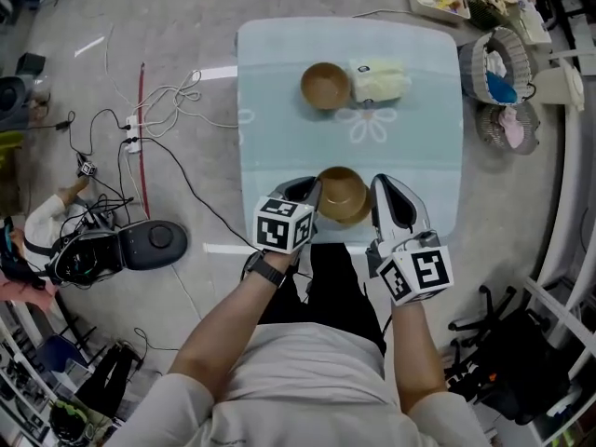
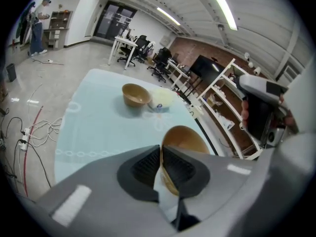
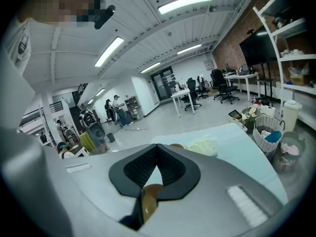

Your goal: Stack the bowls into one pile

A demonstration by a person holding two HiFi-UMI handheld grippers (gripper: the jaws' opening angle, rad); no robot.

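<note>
1. Near bowl [image 1: 342, 195]: round, plain brown, matte, with a deeper shade inside. It stands upright at the table's [image 1: 279, 110] near edge, between my two grippers. In the left gripper view [image 2: 183, 138] its rim reads as a thin tan oval.
2. Far bowl [image 1: 325, 86]: same brown, same round shape, looks slightly smaller from above. It is upright on the far half of the table, well apart from the near bowl and not stacked. It also shows in the left gripper view [image 2: 135, 94].
3. Cloth [image 1: 378, 80]: a cream, crumpled wad touching the far bowl's right side.
4. Table: square with rounded corners, under a pale blue cover with a faint white flower print between the bowls.
5. Left gripper [image 1: 312, 190]: at the near bowl's left rim. My jaws are pressed together on the bowl's wall, which runs down between the pads [image 2: 148, 166].
6. Right gripper [image 1: 377, 186]: at the near bowl's right rim. My jaws meet at the tips [image 3: 157, 149], and a brown sliver of the bowl [image 3: 148, 201] is clamped in the gap below them.
</note>
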